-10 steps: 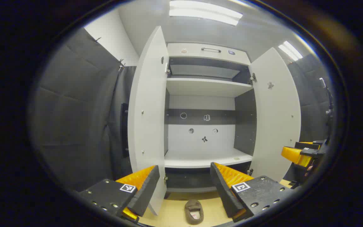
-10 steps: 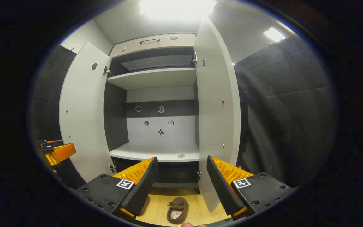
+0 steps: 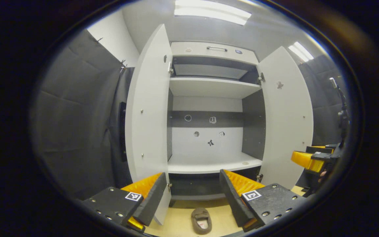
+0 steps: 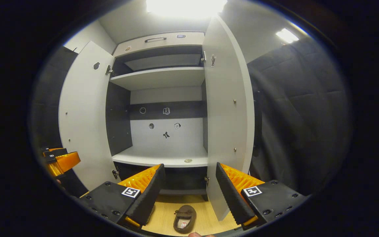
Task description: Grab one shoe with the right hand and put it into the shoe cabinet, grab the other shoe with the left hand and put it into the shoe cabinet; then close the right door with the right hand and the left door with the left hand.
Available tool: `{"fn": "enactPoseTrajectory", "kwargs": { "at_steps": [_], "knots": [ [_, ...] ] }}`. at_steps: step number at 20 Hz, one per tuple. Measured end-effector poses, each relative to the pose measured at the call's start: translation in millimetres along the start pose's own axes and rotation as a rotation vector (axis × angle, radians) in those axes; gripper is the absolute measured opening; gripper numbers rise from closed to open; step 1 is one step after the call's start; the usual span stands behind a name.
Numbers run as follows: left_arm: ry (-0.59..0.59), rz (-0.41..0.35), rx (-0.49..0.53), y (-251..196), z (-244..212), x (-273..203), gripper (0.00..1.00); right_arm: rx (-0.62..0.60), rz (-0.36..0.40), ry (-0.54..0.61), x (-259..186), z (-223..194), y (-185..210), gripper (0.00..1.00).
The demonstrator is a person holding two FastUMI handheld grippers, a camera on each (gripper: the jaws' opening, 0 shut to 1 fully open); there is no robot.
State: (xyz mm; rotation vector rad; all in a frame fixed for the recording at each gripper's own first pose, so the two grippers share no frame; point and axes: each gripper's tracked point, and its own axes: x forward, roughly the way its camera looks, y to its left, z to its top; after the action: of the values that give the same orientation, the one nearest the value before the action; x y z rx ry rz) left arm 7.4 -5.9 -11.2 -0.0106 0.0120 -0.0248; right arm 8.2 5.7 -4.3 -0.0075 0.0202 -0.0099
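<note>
We face the shoe cabinet [image 3: 209, 98], doors wide, on a pale wood floor [image 4: 206, 217]. A brown shoe [image 4: 184, 218] lies there; the left gripper [image 3: 192, 197] and the right gripper [image 4: 189, 194] gape, fingers released.

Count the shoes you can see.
1 for certain: a brown shoe on the floor before the open cabinet, also seen in the left gripper view. The second may hide behind the right gripper's left finger.
</note>
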Motion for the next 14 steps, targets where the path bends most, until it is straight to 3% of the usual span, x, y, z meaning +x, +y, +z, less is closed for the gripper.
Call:
{"fn": "enactPoseTrajectory", "kwargs": {
  "at_steps": [3, 4, 5, 6, 7, 8, 9, 14],
  "knots": [
    [0.001, 0.005, -0.011, 2.6, -2.5, -0.6, 1.0, -0.003, 0.011, 0.006, 4.4, 0.8, 6.4, 0.98],
    [0.0, 0.009, -0.015, 4.2, -1.6, -0.9, 0.88, -0.005, 0.016, 0.008, 6.0, 0.1, 9.1, 0.98],
    [-0.004, 0.012, -0.019, 6.4, -2.4, -1.8, 0.88, -0.008, 0.02, 0.011, 7.2, -0.3, 11.7, 0.98],
    [-0.007, 0.016, -0.023, 8.1, -2.3, -1.8, 1.0, -0.013, 0.023, 0.016, 8.4, -1.6, 14.4, 0.98],
    [-0.007, 0.017, -0.025, 9.2, -4.4, -2.9, 0.88, -0.016, 0.028, 0.022, 9.3, -2.6, 16.6, 0.98],
    [-0.004, 0.021, -0.025, 11.3, -5.3, -3.5, 0.87, -0.02, 0.027, 0.024, 10.1, -3.4, 18.7, 0.98],
    [0.002, 0.025, -0.025, 14.1, -8.4, -4.3, 0.94, -0.024, 0.027, 0.024, 11.3, -3.5, 19.6, 0.98],
    [0.021, 0.041, -0.034, 25.4, -17.7, -4.2, 0.94, -0.026, 0.025, 0.056, 23.9, -10.8, 24.0, 0.98]
  ]
}}
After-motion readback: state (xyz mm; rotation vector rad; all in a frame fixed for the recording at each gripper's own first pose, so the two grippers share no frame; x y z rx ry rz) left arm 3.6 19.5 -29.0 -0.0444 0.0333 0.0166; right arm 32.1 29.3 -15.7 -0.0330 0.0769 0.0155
